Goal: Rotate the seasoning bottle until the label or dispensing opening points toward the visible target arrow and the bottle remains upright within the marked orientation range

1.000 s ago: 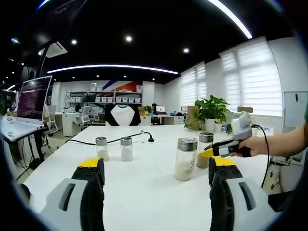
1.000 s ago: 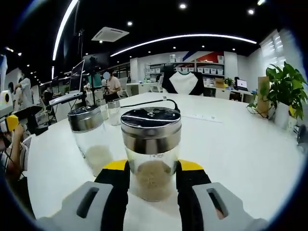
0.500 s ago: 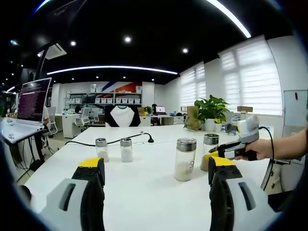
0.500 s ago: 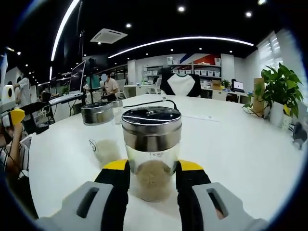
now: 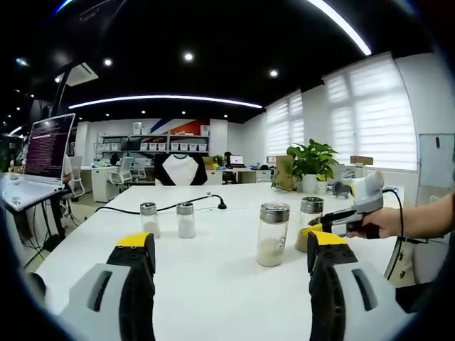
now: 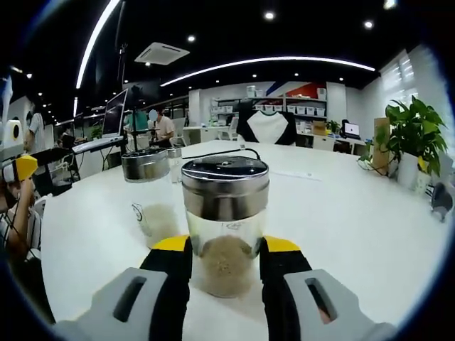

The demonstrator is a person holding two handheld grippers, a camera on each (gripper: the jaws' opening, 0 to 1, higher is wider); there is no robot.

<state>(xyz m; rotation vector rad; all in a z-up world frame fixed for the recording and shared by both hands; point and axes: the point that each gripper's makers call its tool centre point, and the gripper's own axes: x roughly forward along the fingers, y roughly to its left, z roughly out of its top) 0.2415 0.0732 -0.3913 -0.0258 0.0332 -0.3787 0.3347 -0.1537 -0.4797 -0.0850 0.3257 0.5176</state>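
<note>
the right gripper point(image 6: 224, 259) has its yellow-tipped fingers point(image 6: 170, 256) pressed against both sides of a glass seasoning bottle point(image 6: 225, 224), which stands upright on the white counter point(image 6: 341, 220) with a shiny steel shaker cap and pale brownish granules filling its lower part. no label or writing can be read on the glass from here. just to the left of it and a little farther off stands a second shaker bottle point(image 6: 151, 195) of the same kind, with a faint mark on the glass too small to make out.

in the left gripper view the right gripper point(image 5: 321, 226), held in a person's hand point(image 5: 380, 220), is seen from the side at the right of the counter point(image 5: 213, 277), at the held bottle point(image 5: 307, 224); the second bottle point(image 5: 272, 234) stands just to its left, nearer the middle. two smaller shakers point(image 5: 167, 219) with white contents stand side by side farther left, and a black cable point(image 5: 170, 207) runs across the far part of the counter behind them.

the left gripper point(image 5: 227, 259) hovers over the near edge with its fingers point(image 5: 135, 252) spread wide and nothing between them.

a potted plant point(image 5: 311, 165) sits at the far right, and a monitor point(image 5: 50, 145) at the far left shows lines of text too small to read.
</note>
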